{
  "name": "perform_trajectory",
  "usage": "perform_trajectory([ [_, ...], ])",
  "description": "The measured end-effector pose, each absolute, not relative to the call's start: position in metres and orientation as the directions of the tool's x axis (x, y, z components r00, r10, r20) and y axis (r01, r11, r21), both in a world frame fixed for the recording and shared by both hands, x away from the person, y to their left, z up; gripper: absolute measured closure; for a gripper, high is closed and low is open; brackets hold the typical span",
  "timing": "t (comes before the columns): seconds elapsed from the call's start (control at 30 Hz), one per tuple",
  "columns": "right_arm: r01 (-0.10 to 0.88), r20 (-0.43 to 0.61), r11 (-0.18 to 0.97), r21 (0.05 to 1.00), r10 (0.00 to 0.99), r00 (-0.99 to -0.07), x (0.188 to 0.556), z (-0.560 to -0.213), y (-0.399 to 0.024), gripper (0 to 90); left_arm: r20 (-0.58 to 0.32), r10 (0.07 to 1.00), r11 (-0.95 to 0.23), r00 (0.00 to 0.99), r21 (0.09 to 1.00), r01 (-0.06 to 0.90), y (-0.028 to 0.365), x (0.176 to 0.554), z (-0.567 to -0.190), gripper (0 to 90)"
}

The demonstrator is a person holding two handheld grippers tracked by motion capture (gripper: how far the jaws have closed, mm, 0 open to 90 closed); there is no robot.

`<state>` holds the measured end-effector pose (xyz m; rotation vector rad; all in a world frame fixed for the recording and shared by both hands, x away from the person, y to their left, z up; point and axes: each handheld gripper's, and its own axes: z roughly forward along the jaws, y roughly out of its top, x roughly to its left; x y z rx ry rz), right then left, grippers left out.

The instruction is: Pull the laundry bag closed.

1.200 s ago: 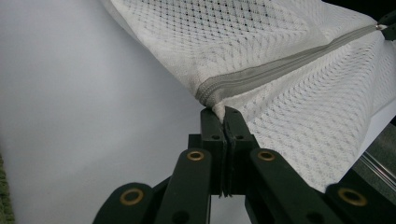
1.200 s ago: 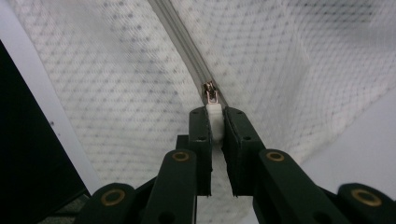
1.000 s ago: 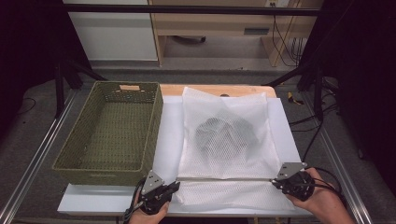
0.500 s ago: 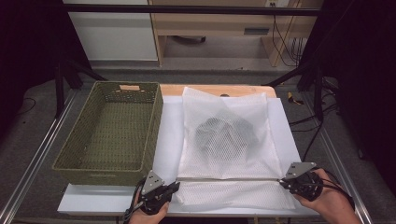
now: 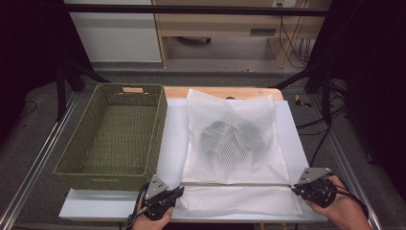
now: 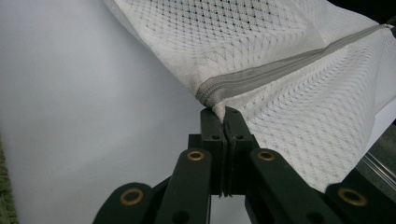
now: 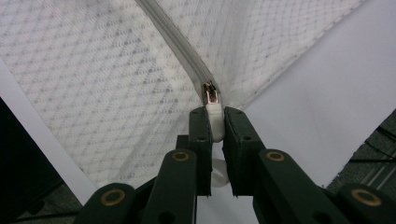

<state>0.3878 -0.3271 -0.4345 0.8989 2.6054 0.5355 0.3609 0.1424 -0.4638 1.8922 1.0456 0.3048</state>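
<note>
The white mesh laundry bag [image 5: 237, 143] lies flat on the white worktop [image 5: 297, 129], its long axis running away from the person, a dark garment [image 5: 230, 136] inside; its grey zipper [image 6: 289, 65] runs crosswise along the near end; the left gripper [image 5: 178, 192] has its jaws clamped on the zipper's left end fabric; the right gripper [image 5: 296, 188] pinches the white zipper pull [image 7: 213, 114] at the bag's right edge; a green woven basket [image 5: 115, 134] sits just left of the bag, nothing blocking the zipper line
</note>
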Motion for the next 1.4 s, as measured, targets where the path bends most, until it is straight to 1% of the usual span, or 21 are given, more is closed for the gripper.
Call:
perform_trajectory([
  [0.13,0.533,-0.173,0.712,0.456,0.659,-0.732,0.3876,-0.4372,-0.3318,81.9,-0.201,0.766,-0.215,0.61,0.814,0.539,0.141,0.3607,-0.4643,88.8],
  [0.73,0.529,-0.173,0.704,0.474,0.663,-0.728,0.3886,-0.44,-0.3339,81.8,-0.195,0.769,-0.223,0.608,0.81,0.542,0.14,0.3606,-0.4659,88.6],
  [0.87,0.533,-0.177,0.699,0.476,0.67,-0.721,0.3891,-0.4393,-0.3353,81.8,-0.167,0.769,-0.253,0.617,0.806,0.535,0.1356,0.3596,-0.4678,88.5],
  [1.17,0.532,-0.177,0.691,0.489,0.676,-0.715,0.3881,-0.4416,-0.3345,81.8,-0.152,0.778,-0.259,0.61,0.806,0.532,0.1359,0.3609,-0.4693,88.4],
  [1.4,0.536,-0.172,0.682,0.497,0.683,-0.71,0.3889,-0.444,-0.3324,81.7,-0.116,0.785,-0.286,0.608,0.803,0.523,0.135,0.3611,-0.4713,88.1],
])
